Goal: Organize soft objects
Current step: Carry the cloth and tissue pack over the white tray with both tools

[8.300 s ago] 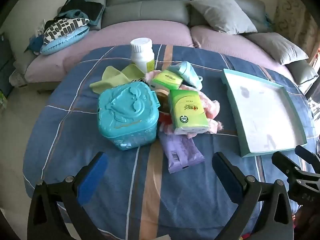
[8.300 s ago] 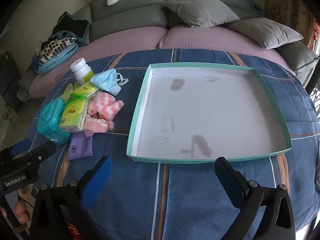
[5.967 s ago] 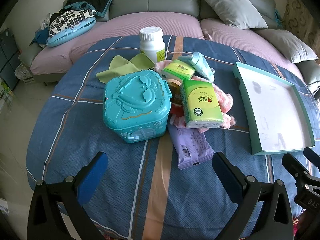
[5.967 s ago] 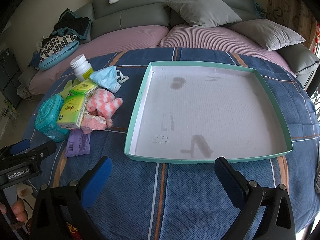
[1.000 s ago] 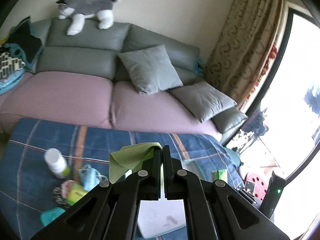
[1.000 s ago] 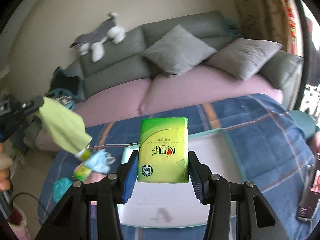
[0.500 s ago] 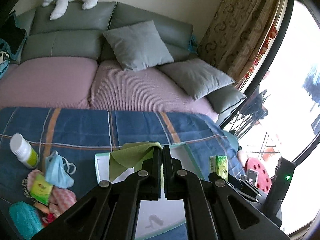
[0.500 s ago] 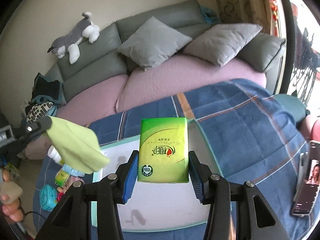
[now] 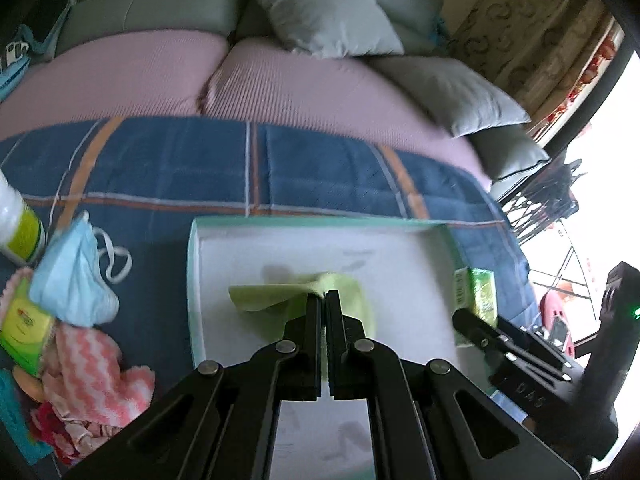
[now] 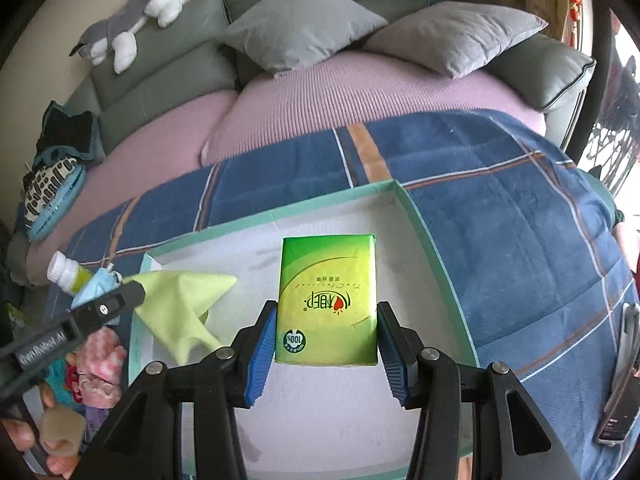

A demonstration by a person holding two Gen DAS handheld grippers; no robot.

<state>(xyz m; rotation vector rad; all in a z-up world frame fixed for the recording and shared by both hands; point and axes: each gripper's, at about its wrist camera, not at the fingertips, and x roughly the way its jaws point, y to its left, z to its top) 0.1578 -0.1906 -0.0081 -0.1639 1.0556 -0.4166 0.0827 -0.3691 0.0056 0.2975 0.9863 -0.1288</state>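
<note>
My left gripper [image 9: 323, 295] is shut on a light green cloth [image 9: 272, 296] and holds it low over the white tray with a teal rim [image 9: 192, 264]. In the right wrist view the cloth [image 10: 180, 312] hangs from the left gripper [image 10: 138, 290] over the tray's [image 10: 436, 248] left part. My right gripper [image 10: 326, 340] is shut on a green tissue pack [image 10: 328, 300], held above the tray's middle. That pack also shows in the left wrist view [image 9: 478, 296] at the tray's right edge.
Left of the tray lie a blue face mask [image 9: 76, 280], a pink and white cloth [image 9: 92, 380], a small green tissue pack [image 9: 24, 324] and a white bottle [image 9: 16, 228]. A phone [image 10: 620, 376] lies on the blue blanket [image 10: 520, 216] at right. A sofa with grey pillows [image 10: 304, 20] stands behind.
Both grippers have come down toward the tray. The green cloth is now low over the tray, and the tissue pack is closer above it.
</note>
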